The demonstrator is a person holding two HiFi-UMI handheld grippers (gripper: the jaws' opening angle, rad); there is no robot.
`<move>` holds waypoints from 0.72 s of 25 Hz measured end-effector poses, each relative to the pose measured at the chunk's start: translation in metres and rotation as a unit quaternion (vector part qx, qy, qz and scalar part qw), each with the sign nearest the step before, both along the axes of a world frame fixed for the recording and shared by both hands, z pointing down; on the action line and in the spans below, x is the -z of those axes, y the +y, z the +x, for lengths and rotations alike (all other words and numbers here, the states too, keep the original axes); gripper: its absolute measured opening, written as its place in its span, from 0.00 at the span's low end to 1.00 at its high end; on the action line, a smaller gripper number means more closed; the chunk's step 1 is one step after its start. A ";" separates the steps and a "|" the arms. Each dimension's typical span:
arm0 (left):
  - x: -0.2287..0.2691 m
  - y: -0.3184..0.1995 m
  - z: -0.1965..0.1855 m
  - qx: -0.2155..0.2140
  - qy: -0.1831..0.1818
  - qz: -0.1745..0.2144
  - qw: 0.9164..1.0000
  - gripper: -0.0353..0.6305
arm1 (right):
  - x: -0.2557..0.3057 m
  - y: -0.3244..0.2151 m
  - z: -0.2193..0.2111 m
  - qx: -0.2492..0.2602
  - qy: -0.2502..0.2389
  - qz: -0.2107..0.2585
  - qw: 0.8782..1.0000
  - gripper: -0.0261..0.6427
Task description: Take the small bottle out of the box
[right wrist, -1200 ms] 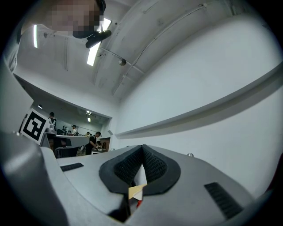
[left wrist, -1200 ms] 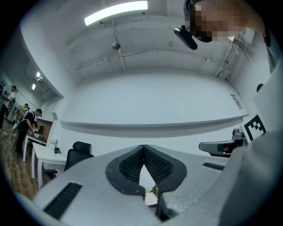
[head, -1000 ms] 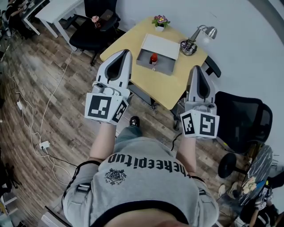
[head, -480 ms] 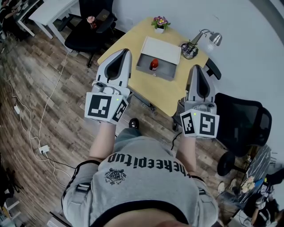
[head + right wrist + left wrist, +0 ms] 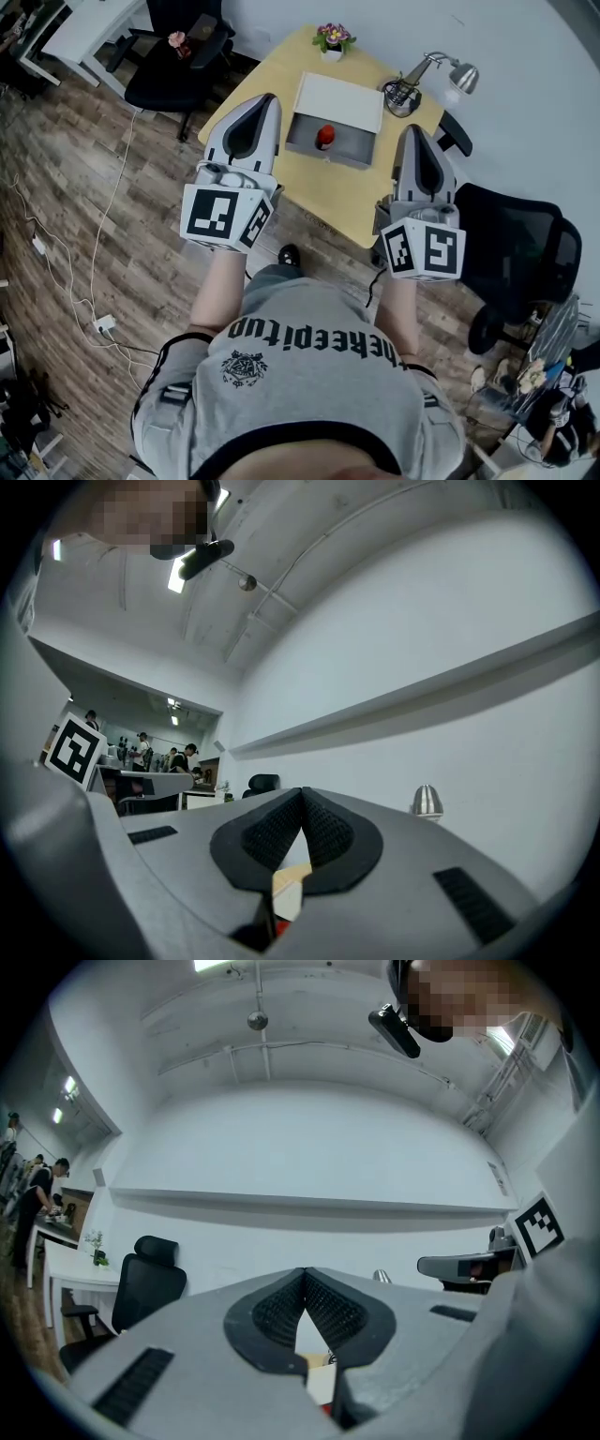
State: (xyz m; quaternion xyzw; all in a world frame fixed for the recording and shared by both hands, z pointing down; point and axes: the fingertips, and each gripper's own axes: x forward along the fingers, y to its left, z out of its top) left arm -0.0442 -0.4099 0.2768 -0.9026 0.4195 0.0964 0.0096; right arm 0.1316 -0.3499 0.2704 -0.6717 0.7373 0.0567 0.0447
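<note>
Showing pale yellow on the square wooden table (image 5: 323,202). Glowing red on the small round bottle (image 5: 325,137), inside a grey open box (image 5: 354,150) with a white flat lid (image 5: 339,101). Carrying black-and-white square markers (image 5: 214,214) on the light grey left gripper (image 5: 270,97) and right gripper (image 5: 413,129), black ribbed pads (image 5: 281,1312) inside. Blooming purple and yellow at the table's far edge: potted flowers (image 5: 332,38).

I've carried my left gripper (image 5: 265,98) and right gripper (image 5: 413,131) forward. The bench (image 5: 328,202) has drawn closer, and its near corner now reaches lower between them. The box (image 5: 352,155) and bottle (image 5: 325,137) look slightly larger. The power strip (image 5: 103,324) has slid down the floor toward me, and the white table (image 5: 89,28) is leaving the top-left corner.
</note>
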 end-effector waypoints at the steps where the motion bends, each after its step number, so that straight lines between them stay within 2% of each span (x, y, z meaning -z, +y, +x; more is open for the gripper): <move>1: -0.003 -0.006 0.002 -0.003 -0.003 -0.003 1.000 0.06 | -0.003 -0.005 0.001 -0.002 -0.002 -0.005 1.000 0.04; 11: -0.050 -0.051 0.035 -0.045 -0.053 -0.045 0.997 0.06 | -0.039 -0.047 0.012 -0.017 -0.016 -0.049 0.999 0.04; 18: -0.103 -0.070 0.056 -0.078 -0.106 -0.091 0.987 0.06 | -0.063 -0.063 0.014 -0.025 -0.025 -0.079 0.996 0.04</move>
